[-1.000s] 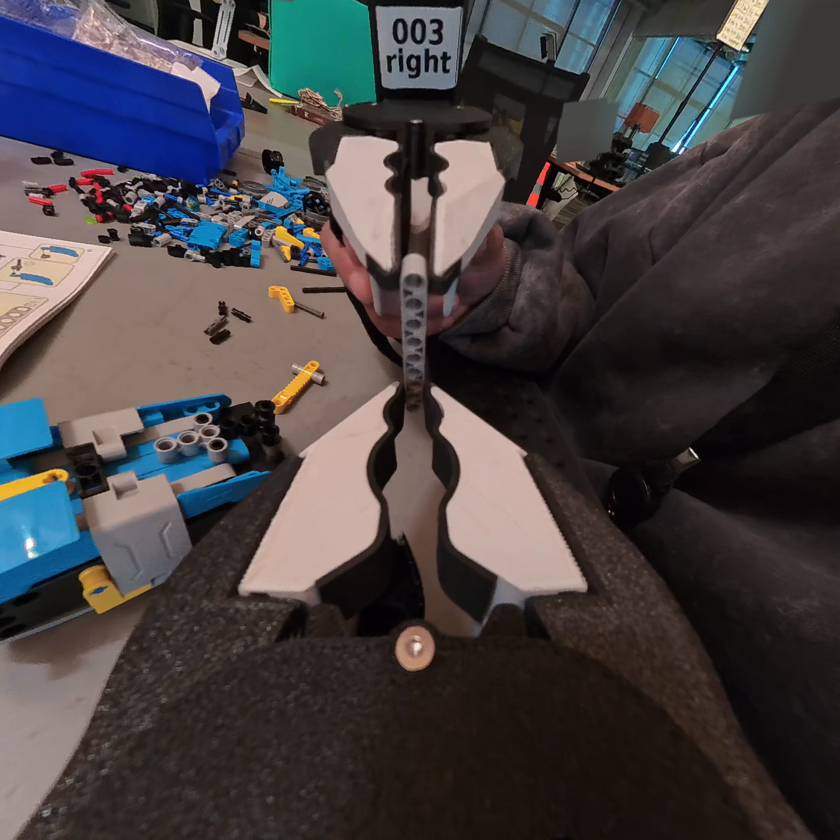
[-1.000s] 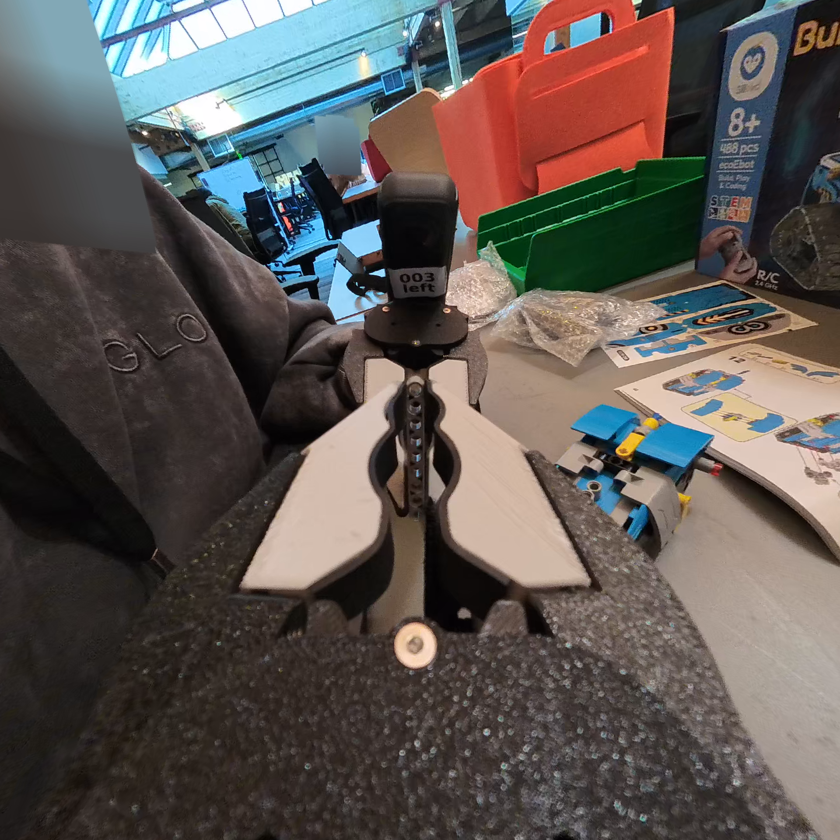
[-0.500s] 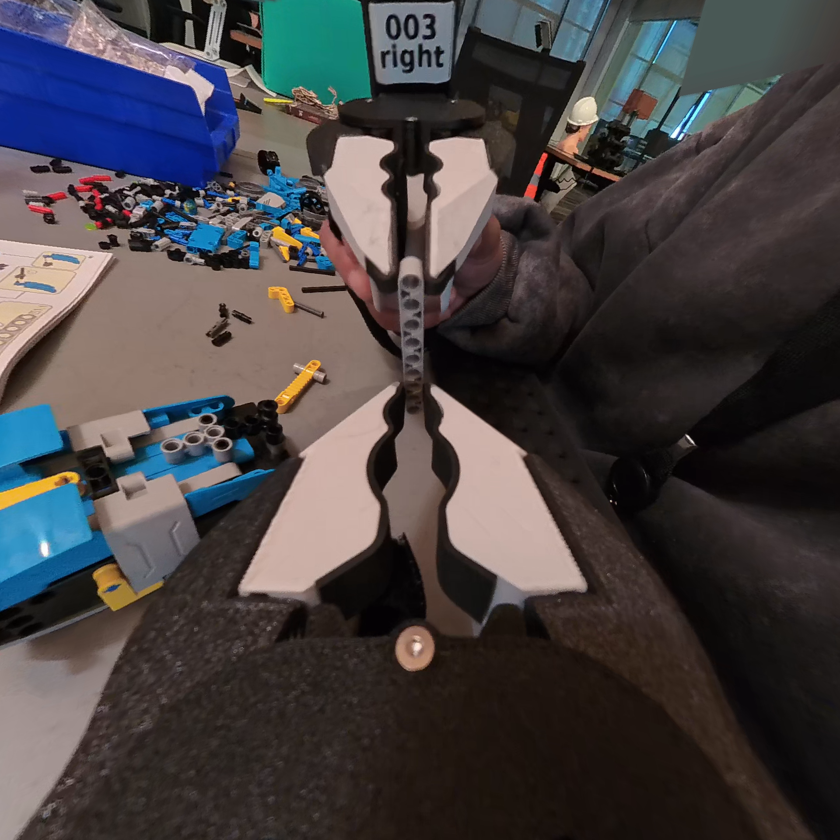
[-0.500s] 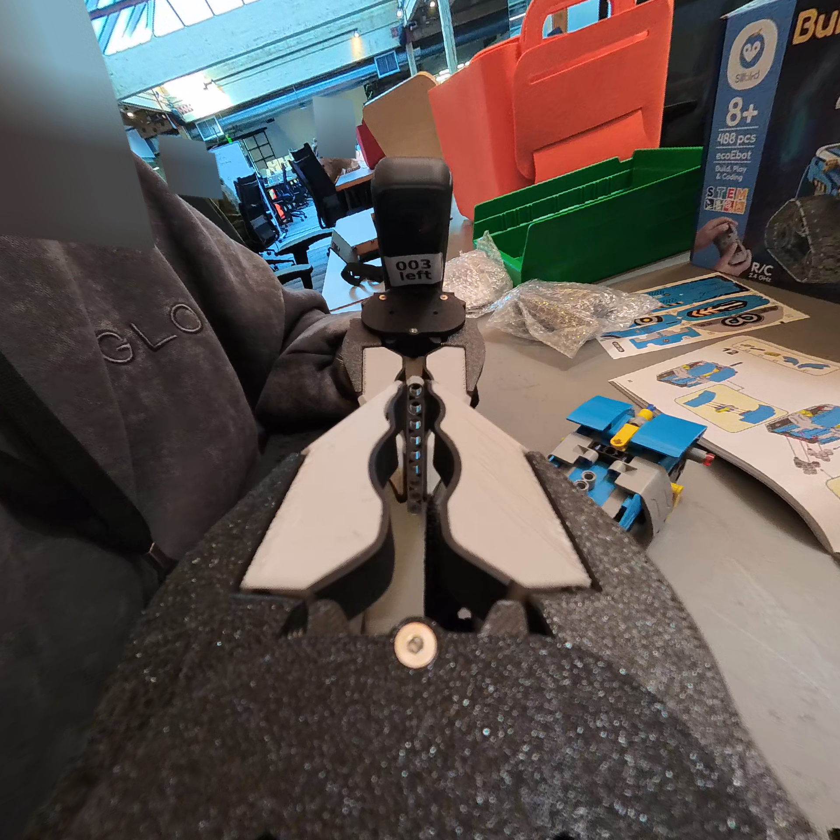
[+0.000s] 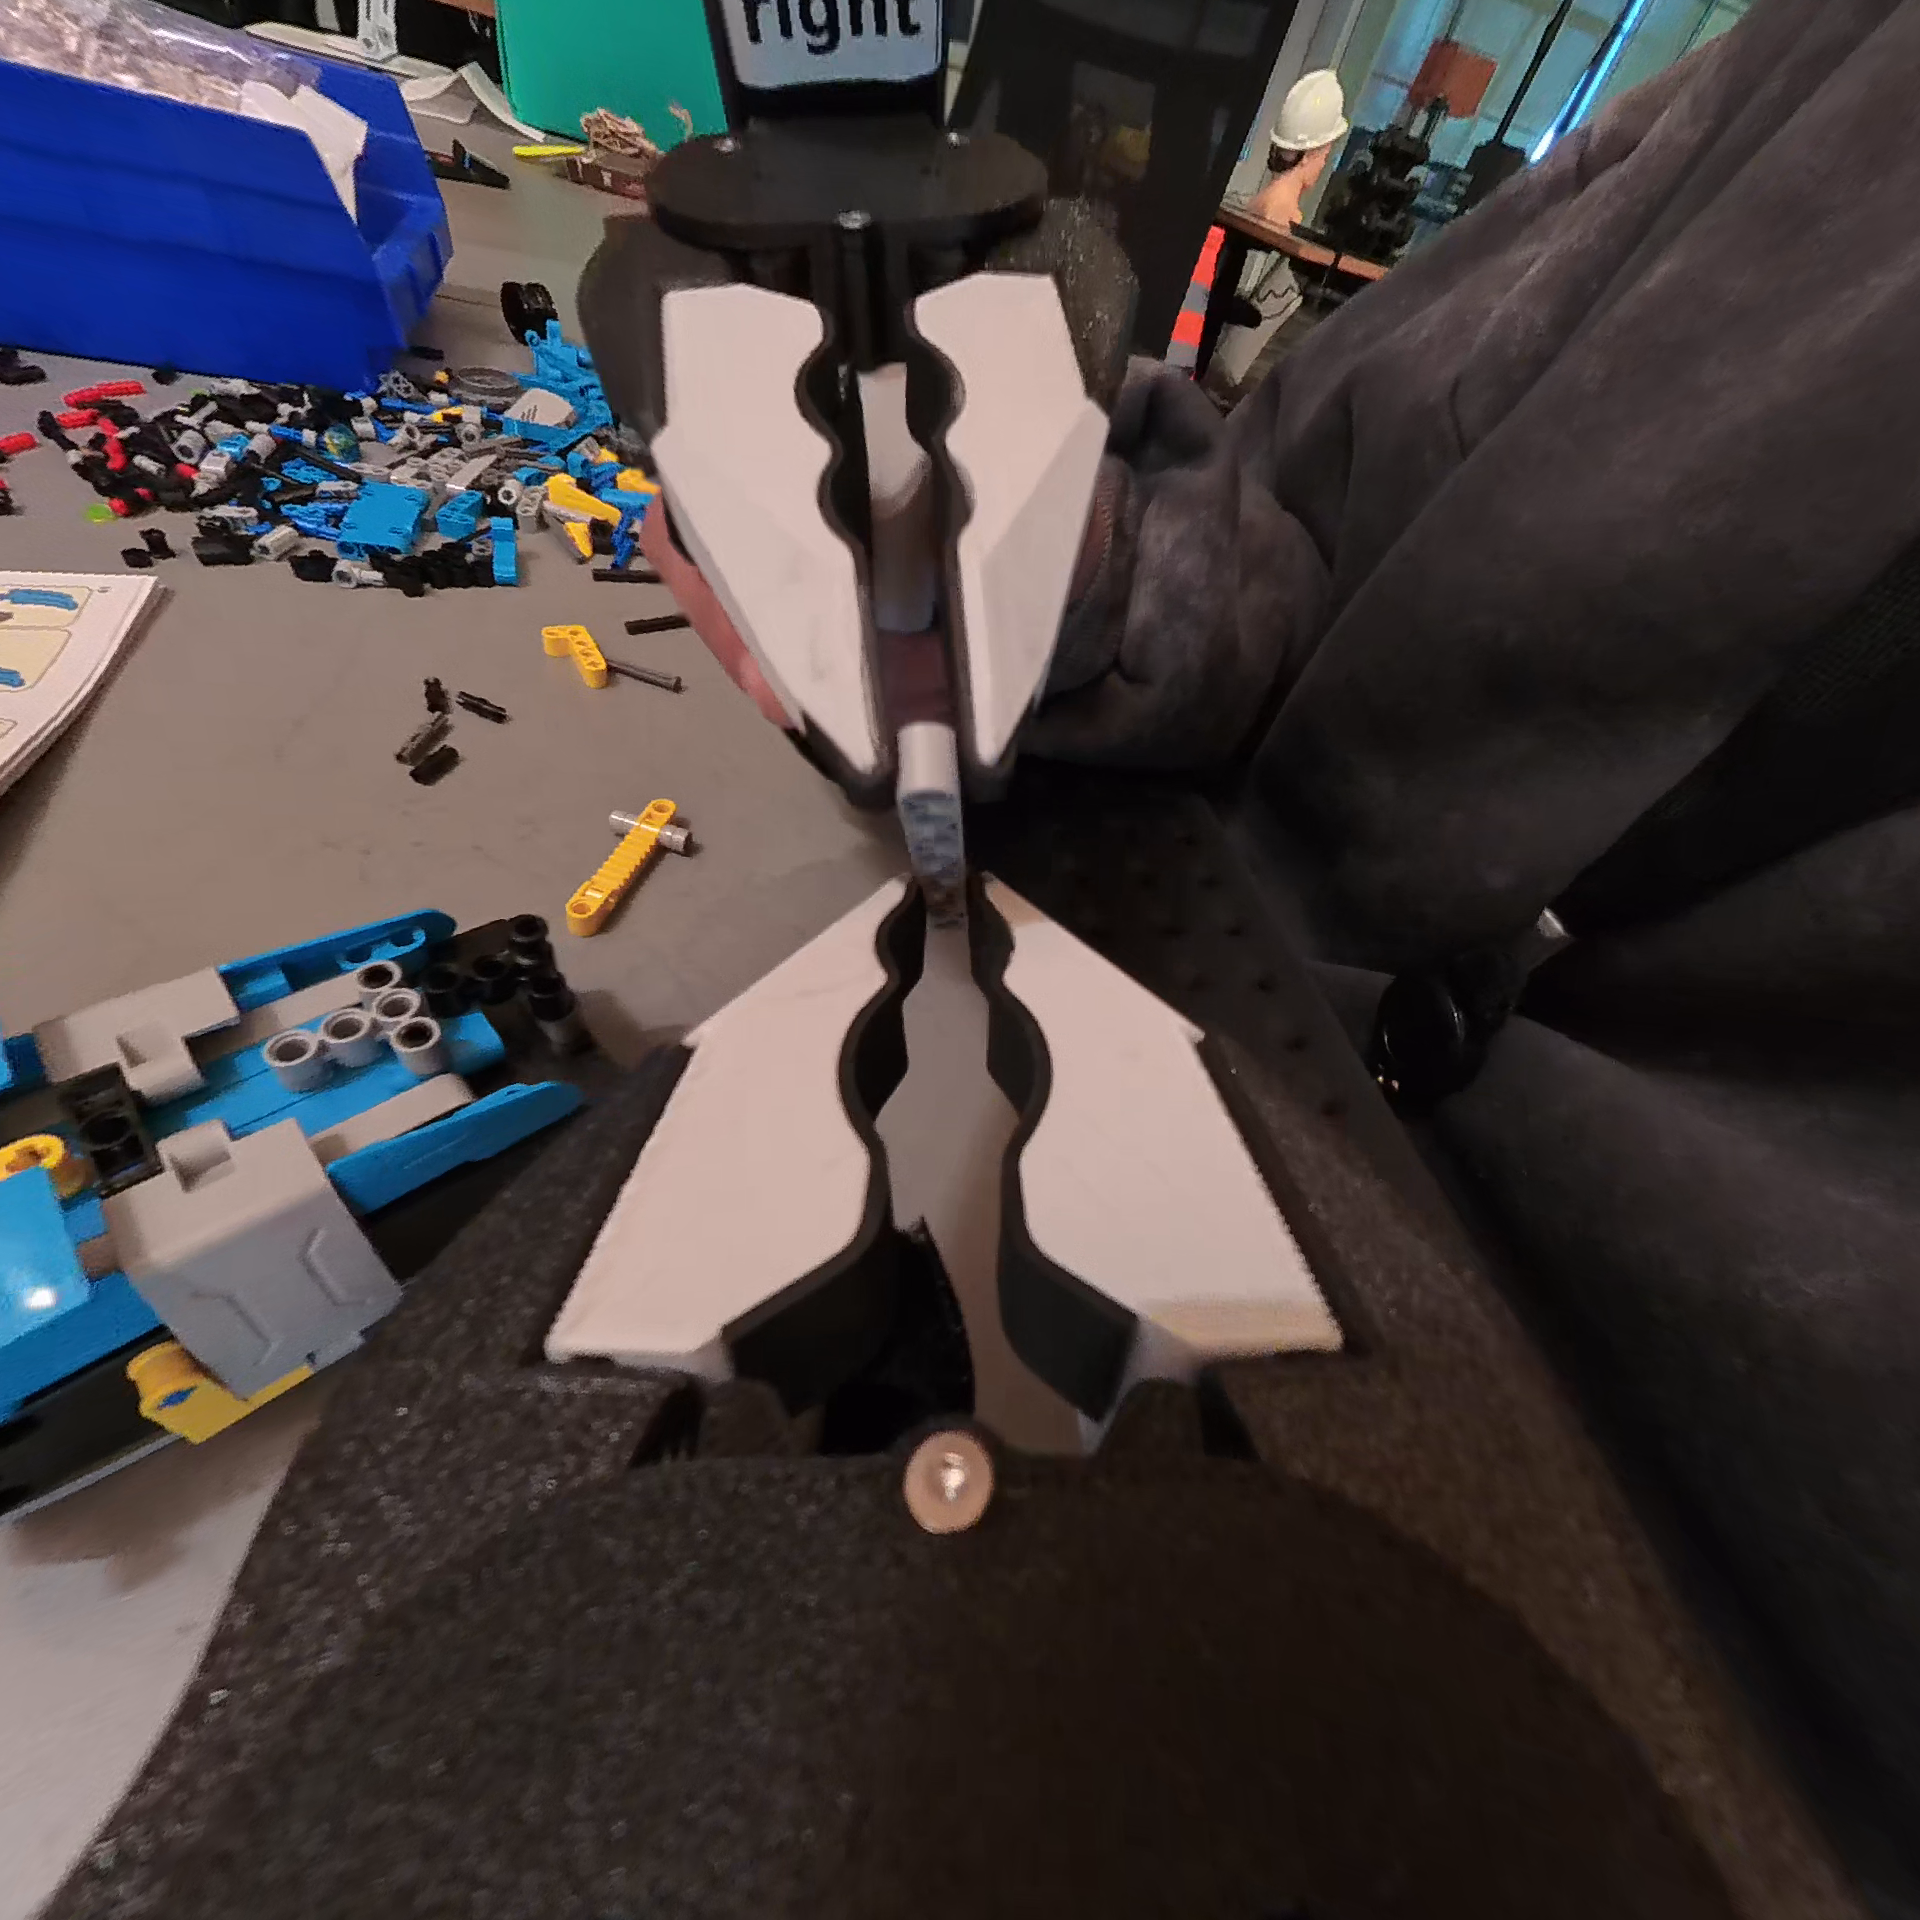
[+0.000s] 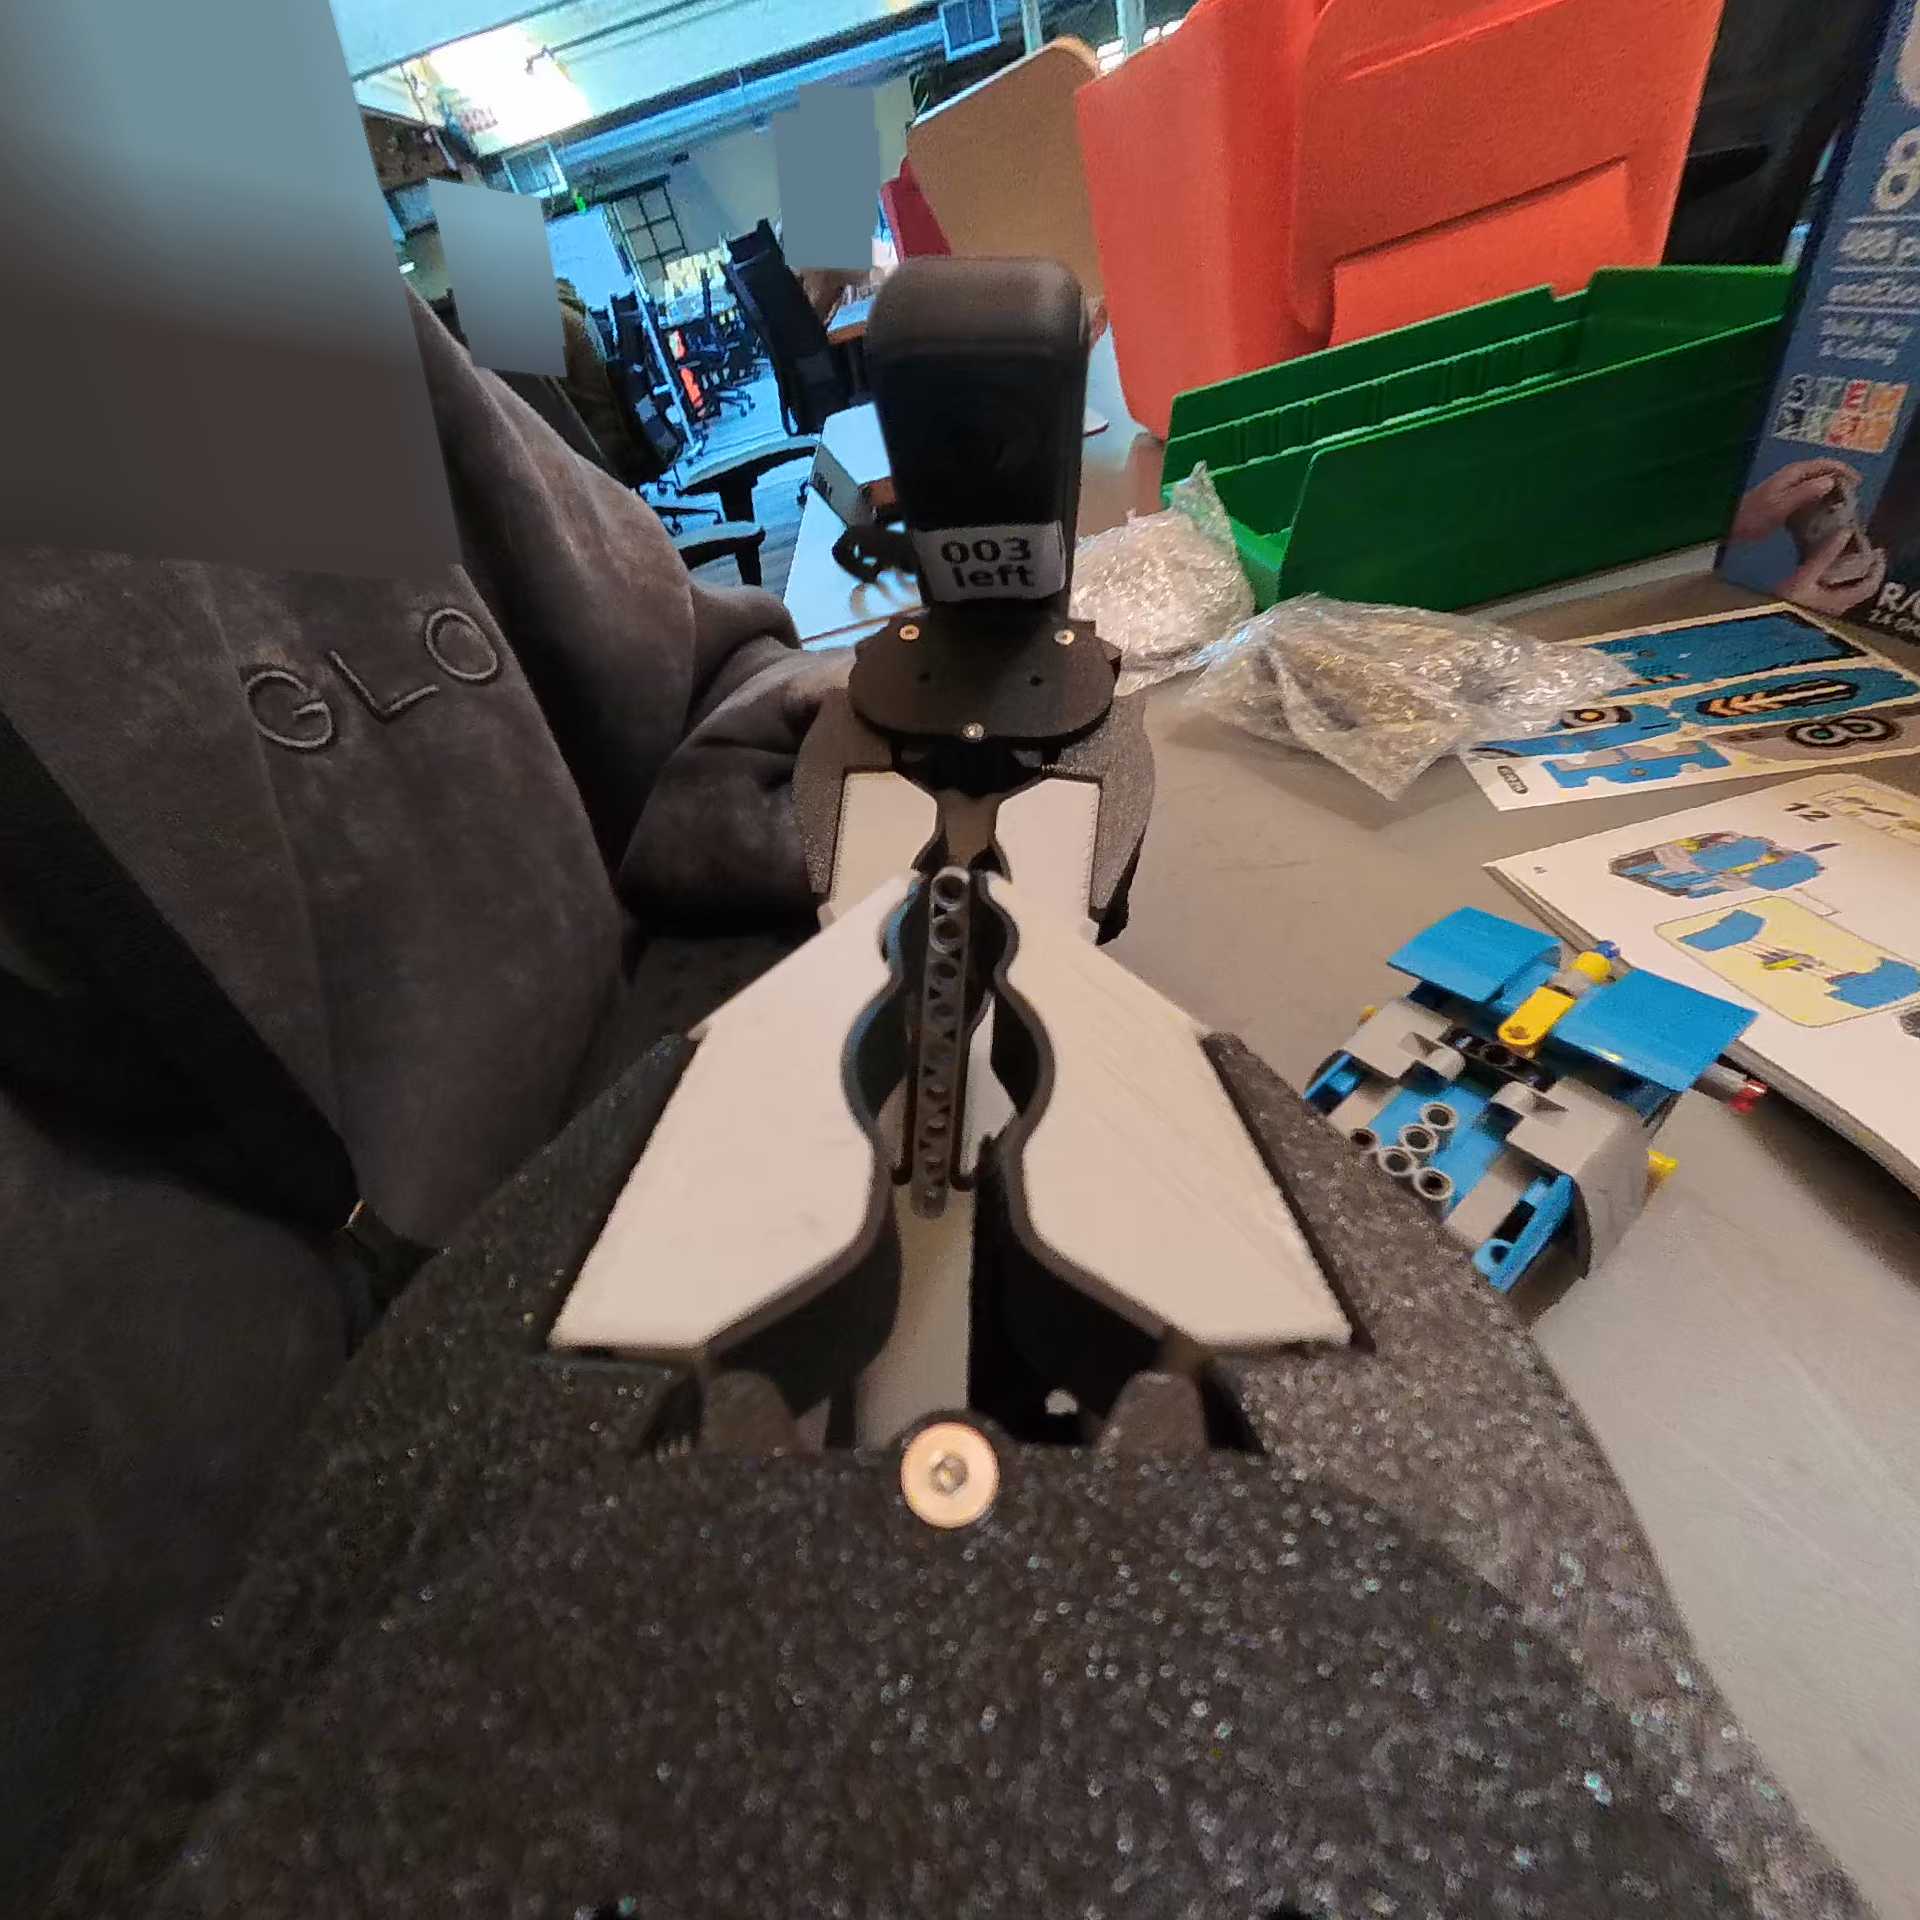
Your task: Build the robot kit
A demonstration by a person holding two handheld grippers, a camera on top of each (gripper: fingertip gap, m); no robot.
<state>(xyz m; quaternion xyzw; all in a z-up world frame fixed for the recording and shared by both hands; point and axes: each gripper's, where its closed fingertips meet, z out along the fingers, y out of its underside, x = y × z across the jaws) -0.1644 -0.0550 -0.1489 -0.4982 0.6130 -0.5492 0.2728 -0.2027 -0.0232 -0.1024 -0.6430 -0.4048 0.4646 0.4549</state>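
A grey perforated beam (image 5: 928, 805) spans between my two grippers, which face each other tip to tip above the table edge. My left gripper (image 5: 940, 902) is shut on the beam's near end, where a dark pin sits. My right gripper (image 5: 923, 756) stands opposite, shut on the other part of the beam. In the right wrist view the beam (image 6: 940, 1039) lies lengthwise in the narrow slot between the right gripper's (image 6: 948, 891) fingers, with the left gripper (image 6: 971, 831) just behind it. A hand holds the right gripper from behind.
A partly built blue and grey model vehicle (image 5: 229, 1143) (image 6: 1507, 1091) lies on the grey table. A pile of loose parts (image 5: 364, 478), a yellow toothed bar (image 5: 623, 862) and a blue bin (image 5: 208, 239) are at left. An instruction booklet (image 6: 1766, 935), plastic bags (image 6: 1351, 665) and a green bin (image 6: 1507, 468) are at right. The gap from one gripper's tips to the other's is roughly 6 cm. About 12 cm separates my left fingertips from the yellow toothed bar (image 5: 623, 862).
The two grippers have come closer together. Less of the beam shows between their tips. The right gripper now looms larger and higher in the left wrist view.
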